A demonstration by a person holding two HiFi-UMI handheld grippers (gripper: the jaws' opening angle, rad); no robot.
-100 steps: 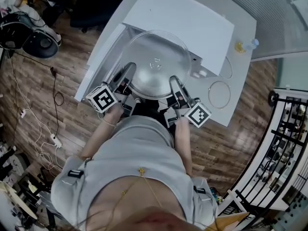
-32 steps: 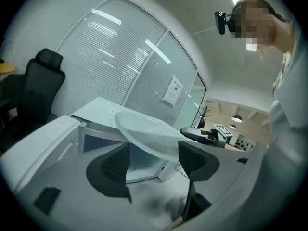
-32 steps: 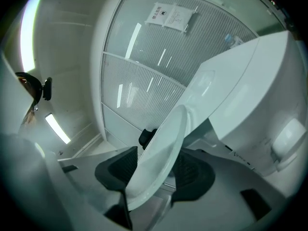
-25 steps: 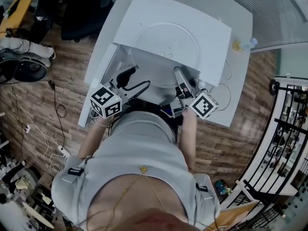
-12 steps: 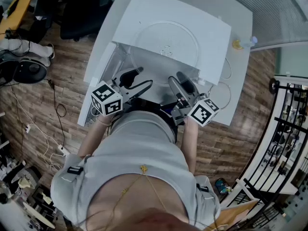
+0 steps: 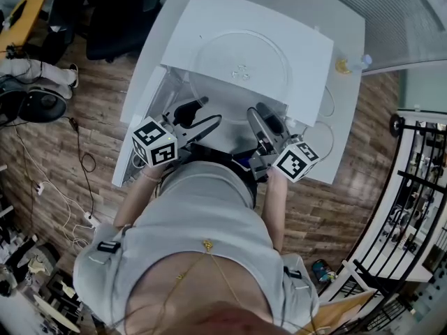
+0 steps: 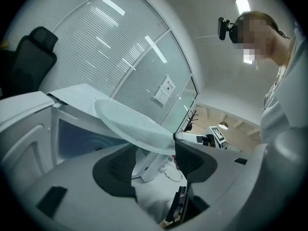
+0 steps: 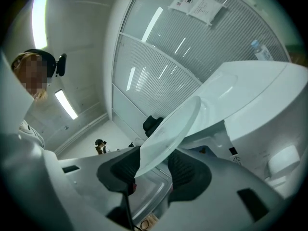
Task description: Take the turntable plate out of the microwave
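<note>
The clear glass turntable plate (image 6: 241,65) lies on top of the white microwave (image 6: 307,61), its near rim overhanging the open front. My left gripper (image 6: 202,112) is at the rim's left, jaws wide and slightly narrowed. In the left gripper view the plate (image 7: 130,121) passes edge-on just above the left gripper (image 7: 154,162), unpinched. My right gripper (image 6: 264,114) is at the rim's right. Its jaws have just been closing. There the plate's (image 8: 168,134) rim sits between the right gripper's (image 8: 154,170) pads, with a gap at the right pad.
The microwave door (image 6: 147,100) hangs open at the left. The microwave stands on a white table (image 6: 349,19), with a small bottle (image 6: 357,64) and a thin ring (image 6: 323,137) to its right. A dark chair (image 6: 119,12) stands behind and a metal rack (image 6: 419,201) to the right.
Four seconds ago both grippers held the plate in front of the cavity; now it rests on the microwave top. Within the last second the right gripper has rolled slightly and its jaws have narrowed.
</note>
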